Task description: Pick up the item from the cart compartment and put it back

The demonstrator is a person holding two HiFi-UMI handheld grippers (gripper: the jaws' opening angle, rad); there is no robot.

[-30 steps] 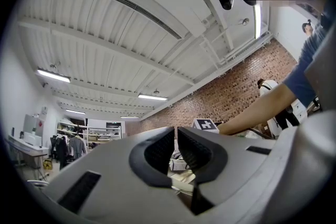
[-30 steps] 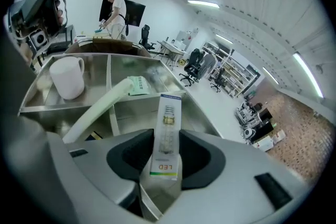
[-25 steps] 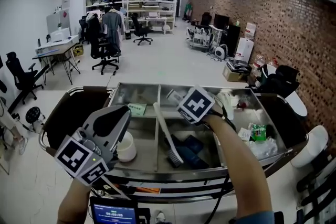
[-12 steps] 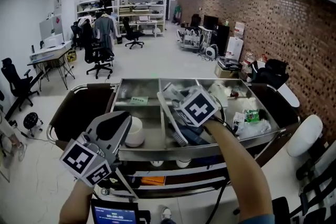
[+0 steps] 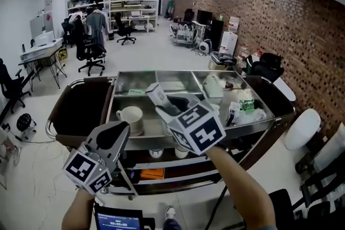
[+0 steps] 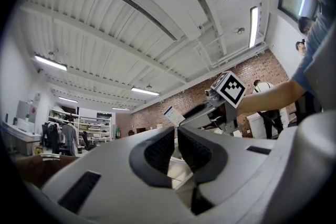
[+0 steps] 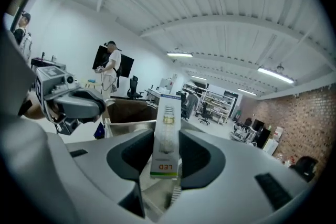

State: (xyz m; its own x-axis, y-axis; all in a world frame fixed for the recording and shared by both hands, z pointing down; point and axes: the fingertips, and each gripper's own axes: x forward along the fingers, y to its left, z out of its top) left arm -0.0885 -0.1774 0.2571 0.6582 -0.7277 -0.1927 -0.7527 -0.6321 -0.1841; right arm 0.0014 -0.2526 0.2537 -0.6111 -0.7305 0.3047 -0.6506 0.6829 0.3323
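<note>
Box of an LED bulb now up clear of the cart, pinched by its lower end between the jaws of the right gripper. A second ago that gripper was down in the middle compartment. Arm has swung up and back toward the person, and the cart looks further off. Left gripper has dropped a little, near the cart's front corner, jaws narrow, only a slit, nothing in it. Mug sits untouched at the cart's left. Reckon the pick is done; what's left is lowering the box back into its compartment and letting go
</note>
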